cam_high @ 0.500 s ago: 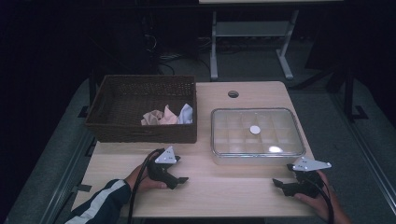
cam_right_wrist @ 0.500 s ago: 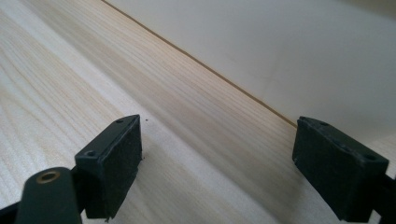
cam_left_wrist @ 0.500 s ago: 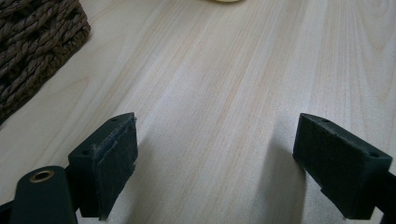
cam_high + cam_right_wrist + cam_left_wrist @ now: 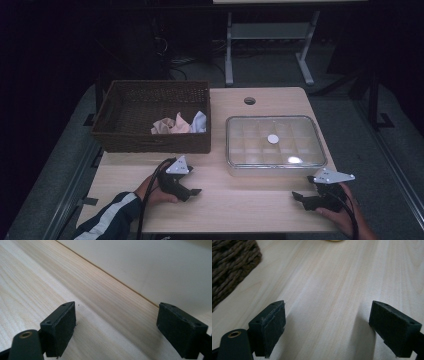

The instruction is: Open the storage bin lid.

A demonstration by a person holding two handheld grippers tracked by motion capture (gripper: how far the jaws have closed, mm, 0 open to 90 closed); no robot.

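High view: no change against the earlier frame, both hands resting where they were, basket and box unmoved. Left tongs [image 4: 196, 191] lying low on the worktop [image 4: 240, 200], just in front of the wicker basket [image 4: 150, 142], gripped by a hand in a dark sleeve with a pale stripe [image 4: 112, 215]; grey three-cornered plate on top, black cable trailing back toward the near edge. Right tongs [image 4: 297, 196] in front of the clear lidded box [image 4: 275, 142], near its right corner, tips pointing left toward the middle of the worktop. Basket dark brown, woven, rectangular, standing left of the box and just beside it; inside, crumpled cloths [image 4: 179, 124] in peach, pink and pale blue, bunched toward the wall nearest the box. Box shallow, transparent, split into a grid of small compartments; a white round spot on the lid's middle, a glare patch nearer the front; contents too faint to tell. A round hole [image 4: 249, 100] in the worktop behind the box.

Left gripper view: tongs [image 4: 327, 325] spread wide, nothing between the pads [image 4: 274, 327], bare pale wood beneath; corner of the basket [image 4: 229, 270] up at the left.

Right gripper view: tongs [image 4: 116, 327] likewise wide apart and empty, hovering over wood grain, with the box's pale side wall [image 4: 150, 270] just ahead.
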